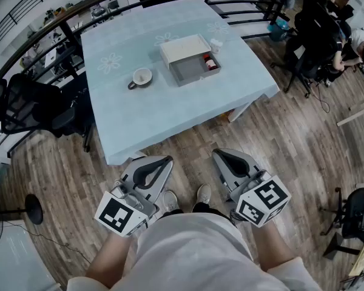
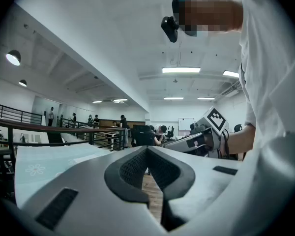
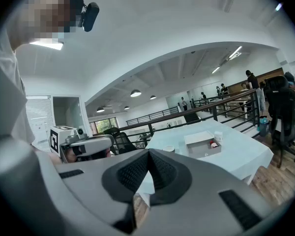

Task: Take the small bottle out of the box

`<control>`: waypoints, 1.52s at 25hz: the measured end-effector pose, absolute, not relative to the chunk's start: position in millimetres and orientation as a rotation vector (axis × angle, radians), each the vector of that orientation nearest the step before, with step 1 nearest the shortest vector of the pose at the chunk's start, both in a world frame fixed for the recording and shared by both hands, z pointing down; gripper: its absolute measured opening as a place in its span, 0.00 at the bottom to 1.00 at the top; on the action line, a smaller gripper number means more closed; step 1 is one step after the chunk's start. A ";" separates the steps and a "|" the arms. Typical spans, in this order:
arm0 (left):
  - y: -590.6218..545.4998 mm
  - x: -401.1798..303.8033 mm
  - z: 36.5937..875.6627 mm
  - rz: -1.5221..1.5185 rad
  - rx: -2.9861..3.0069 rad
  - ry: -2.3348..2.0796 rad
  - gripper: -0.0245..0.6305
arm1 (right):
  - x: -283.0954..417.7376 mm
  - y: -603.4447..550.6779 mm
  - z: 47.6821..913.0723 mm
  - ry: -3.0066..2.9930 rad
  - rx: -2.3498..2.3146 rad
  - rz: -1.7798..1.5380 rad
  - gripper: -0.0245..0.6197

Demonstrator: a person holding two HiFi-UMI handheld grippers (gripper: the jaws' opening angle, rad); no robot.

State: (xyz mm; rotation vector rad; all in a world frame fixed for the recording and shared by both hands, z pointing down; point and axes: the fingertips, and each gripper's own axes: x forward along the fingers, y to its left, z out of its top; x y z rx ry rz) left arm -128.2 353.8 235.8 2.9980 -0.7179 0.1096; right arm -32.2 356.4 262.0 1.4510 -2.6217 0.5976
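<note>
Both grippers are held low in front of the torso, the left forearm [image 1: 103, 260] and right forearm [image 1: 280, 254] bare and angled downward. The left gripper [image 1: 164, 160] and right gripper [image 1: 220, 154] point forward, side by side and apart. Each pair of jaws is closed tip to tip, with nothing between them.

There was one table [image 1: 170, 111]. On it were one box [image 1: 191, 70], one bottle [image 1: 210, 62], one cup [image 1: 141, 77] and one jar [image 1: 216, 44]. There were two grippers: one left gripper [image 1: 167, 159] and one right gripper [image 1: 218, 154]. At least two black chairs [image 1: 30, 105] showed.
</note>
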 end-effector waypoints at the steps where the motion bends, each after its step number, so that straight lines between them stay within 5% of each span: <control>1: 353.6 -125.4 234.9 0.109 2.996 -0.719 0.05 | -29.4 356.5 261.8 -2.622 1.450 0.599 0.07; 38: 328.9 0.1 245.9 0.153 2.970 -0.829 0.05 | 105.5 324.2 280.8 -2.644 1.400 0.644 0.07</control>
